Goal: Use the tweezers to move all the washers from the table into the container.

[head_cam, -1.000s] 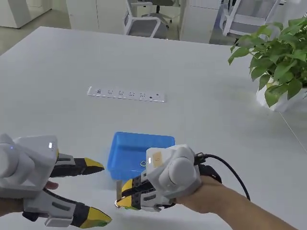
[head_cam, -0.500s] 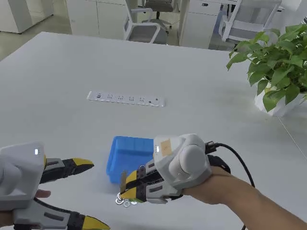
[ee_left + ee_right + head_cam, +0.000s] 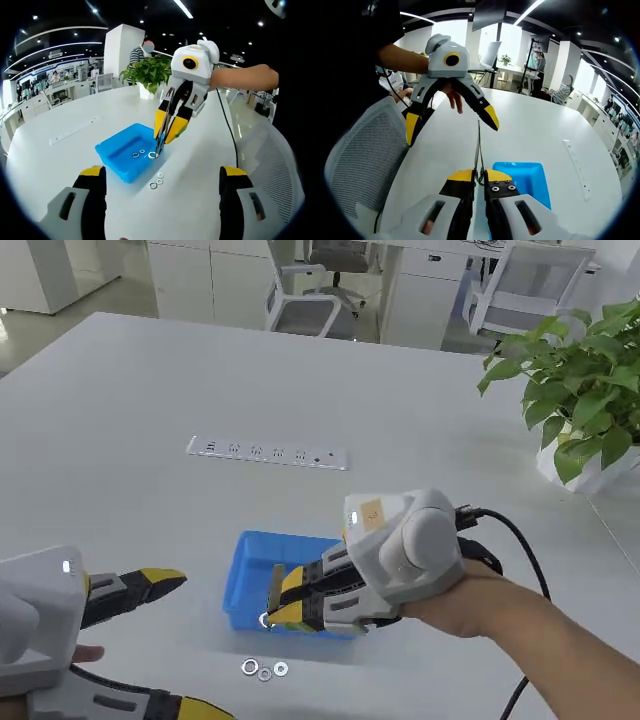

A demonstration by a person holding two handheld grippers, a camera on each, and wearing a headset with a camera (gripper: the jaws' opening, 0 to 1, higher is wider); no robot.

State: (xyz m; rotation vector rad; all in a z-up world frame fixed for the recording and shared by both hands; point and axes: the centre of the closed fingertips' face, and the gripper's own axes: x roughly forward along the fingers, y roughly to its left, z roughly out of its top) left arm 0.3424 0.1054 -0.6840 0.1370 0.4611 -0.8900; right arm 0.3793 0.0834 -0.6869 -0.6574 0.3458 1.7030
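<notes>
The right gripper [image 3: 290,608] is held in a hand [image 3: 468,602] whose forearm comes in from the lower right of the head view. The wrist is turned so the jaws point left and slightly down toward the desk [image 3: 420,440]. Its jaws are pressed together on the tweezers [image 3: 478,142], which stick straight out ahead of the yellow tips. At the tweezers' point hangs one washer [image 3: 152,155], just over the near edge of the blue container [image 3: 262,562] that lies right beneath those jaws. In the left gripper view two more washers [image 3: 138,153] lie inside the container, just beyond the tweezer tip. A group of three loose washers [image 3: 265,670] sits on the desk below and in front of the right jaws, just outside the container's near wall. The left gripper [image 3: 205,643] is low at the near left, held level and aimed toward the container. Its jaws are spread wide and hold nothing, and the three loose washers lie between and ahead of them. Fingers of the hand behind it show in the right gripper view.
</notes>
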